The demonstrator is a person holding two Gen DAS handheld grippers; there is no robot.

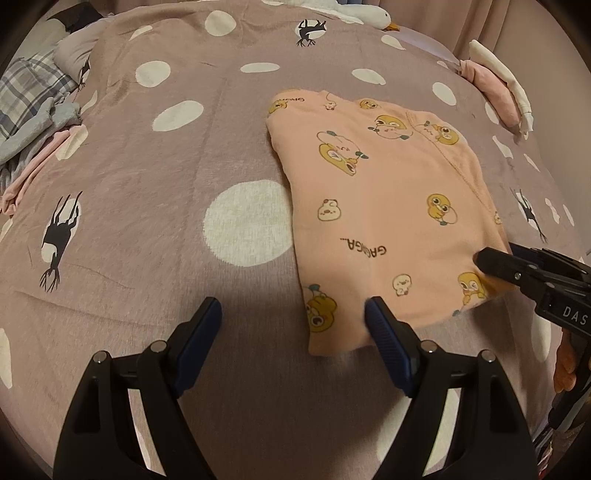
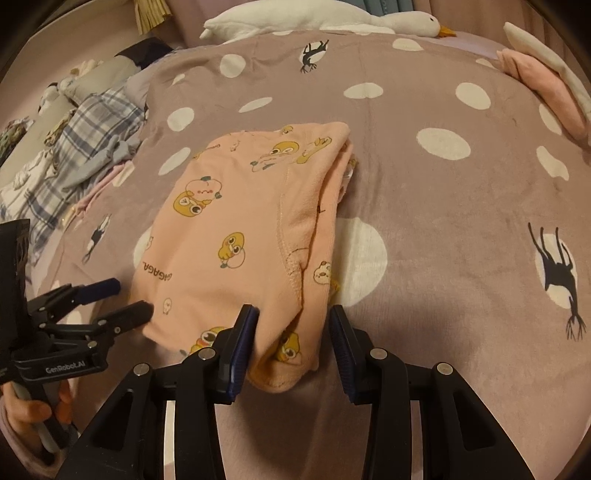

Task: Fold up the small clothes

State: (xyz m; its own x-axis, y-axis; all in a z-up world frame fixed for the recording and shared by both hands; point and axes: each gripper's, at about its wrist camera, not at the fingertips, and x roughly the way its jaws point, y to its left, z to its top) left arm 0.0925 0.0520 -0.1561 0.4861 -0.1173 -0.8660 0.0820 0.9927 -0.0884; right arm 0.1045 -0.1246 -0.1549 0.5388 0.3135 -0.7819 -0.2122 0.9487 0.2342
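Note:
A folded peach garment (image 1: 388, 206) printed with yellow ducks lies flat on the spotted mauve bedspread (image 1: 166, 184). It also shows in the right wrist view (image 2: 240, 229). My left gripper (image 1: 293, 317) is open, at the garment's near left corner, its right finger at the cloth's edge. It also shows in the right wrist view (image 2: 129, 299), open. My right gripper (image 2: 293, 328) is open with the garment's near right corner between its fingers. It also shows in the left wrist view (image 1: 495, 258).
A pile of plaid and grey clothes (image 1: 33, 103) lies at the bed's left. Folded pink and white clothes (image 1: 495, 88) sit at the far right. A white plush goose (image 2: 332, 18) lies along the head of the bed.

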